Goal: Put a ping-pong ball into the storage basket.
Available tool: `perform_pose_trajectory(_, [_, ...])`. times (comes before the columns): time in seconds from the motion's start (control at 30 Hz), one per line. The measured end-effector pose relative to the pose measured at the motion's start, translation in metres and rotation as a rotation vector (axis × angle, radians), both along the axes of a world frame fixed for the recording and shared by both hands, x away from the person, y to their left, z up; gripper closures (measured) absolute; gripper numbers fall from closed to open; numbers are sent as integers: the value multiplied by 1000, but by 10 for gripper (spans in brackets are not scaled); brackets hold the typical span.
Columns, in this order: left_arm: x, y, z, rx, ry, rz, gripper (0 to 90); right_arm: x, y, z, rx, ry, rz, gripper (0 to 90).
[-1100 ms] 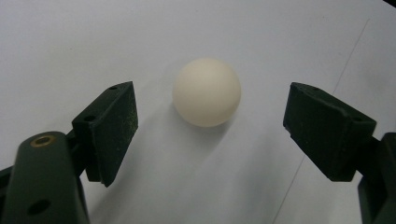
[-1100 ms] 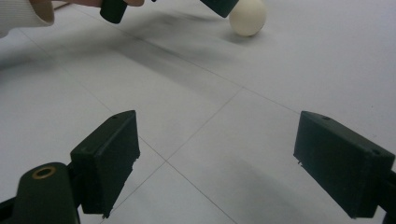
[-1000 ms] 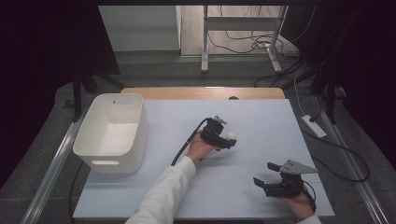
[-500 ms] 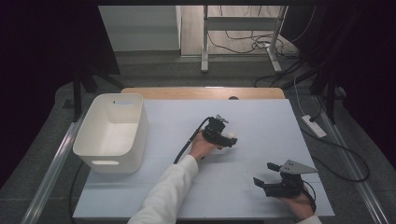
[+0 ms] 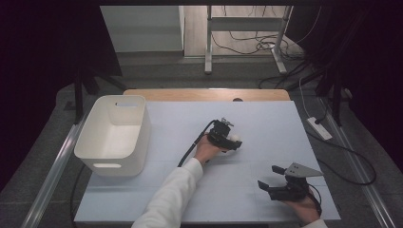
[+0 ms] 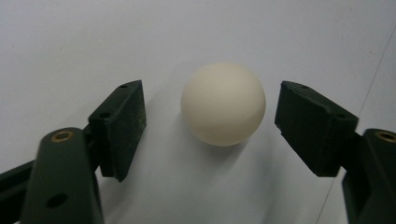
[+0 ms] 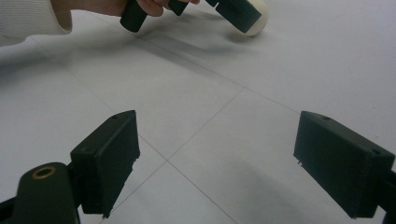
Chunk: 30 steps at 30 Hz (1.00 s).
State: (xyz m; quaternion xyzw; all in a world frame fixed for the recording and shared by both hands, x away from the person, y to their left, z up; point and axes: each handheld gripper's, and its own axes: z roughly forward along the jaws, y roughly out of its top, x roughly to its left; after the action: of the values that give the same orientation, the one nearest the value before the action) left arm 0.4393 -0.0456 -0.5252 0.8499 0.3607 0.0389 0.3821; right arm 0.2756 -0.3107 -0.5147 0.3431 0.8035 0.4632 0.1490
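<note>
A cream-white ball point(image 6: 223, 103) rests on the pale table. My left gripper point(image 6: 210, 114) is open, one black jaw on each side of the ball with a gap on both sides. In the high view the left gripper point(image 5: 229, 141) sits near the table's middle, over the ball point(image 5: 235, 142). The right gripper point(image 5: 272, 178) rests open near the front right of the table, nothing between its jaws. In the right gripper view its own gripper point(image 7: 215, 163) stands wide apart over bare table, with the ball point(image 7: 258, 18) and the other hand farther off.
A white plastic bin point(image 5: 114, 135) stands at the table's left side, nothing visible inside. A black cable point(image 5: 192, 145) trails from the left gripper toward the front. A white power strip point(image 5: 319, 128) lies off the right edge.
The left gripper has shifted slightly toward the front right and settled around the ball. The right gripper has not moved.
</note>
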Motion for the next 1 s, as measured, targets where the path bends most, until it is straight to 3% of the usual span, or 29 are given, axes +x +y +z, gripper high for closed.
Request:
perform_pose_trajectory(0.33, [-3,-1,3,8,-29,-2,491,0,0,0,-4,1,3,142])
perform_pose_trajectory(0.6, [-4,-1,4,25,-42,-5,506,0,0,0,-4,1,1,142])
perform_pose_trajectory(1.0, [-7,4,14,17,-65,-8,507,0,-1,-1,-6,0,1,142])
